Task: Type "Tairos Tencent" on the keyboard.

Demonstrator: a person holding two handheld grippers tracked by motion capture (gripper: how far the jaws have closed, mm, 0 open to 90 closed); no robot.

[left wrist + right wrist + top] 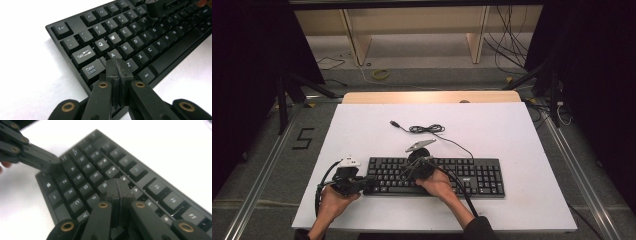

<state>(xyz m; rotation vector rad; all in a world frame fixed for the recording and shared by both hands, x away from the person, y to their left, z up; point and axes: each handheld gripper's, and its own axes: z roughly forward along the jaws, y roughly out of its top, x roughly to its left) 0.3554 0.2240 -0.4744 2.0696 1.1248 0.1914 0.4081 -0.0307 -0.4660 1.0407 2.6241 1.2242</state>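
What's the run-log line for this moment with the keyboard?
scene: black full-size keyboard on white table | left gripper: shut, tip by A/Z keys | right gripper: shut, tip over R/T keys | held: nothing

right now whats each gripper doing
left gripper: shut, holds nothing, tips at the keyboard near A.
right gripper: shut, holds nothing, tips near R.

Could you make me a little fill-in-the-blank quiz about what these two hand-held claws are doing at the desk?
1. Both grippers hover over a black ____ on the white table.
2. The left gripper has its jaws ____, tips near the A key.
3. The right gripper points near the letter ____ in the top letter row.
4. Behind the keyboard lies its coiled ____.

Missing words: keyboard; shut; R; cable
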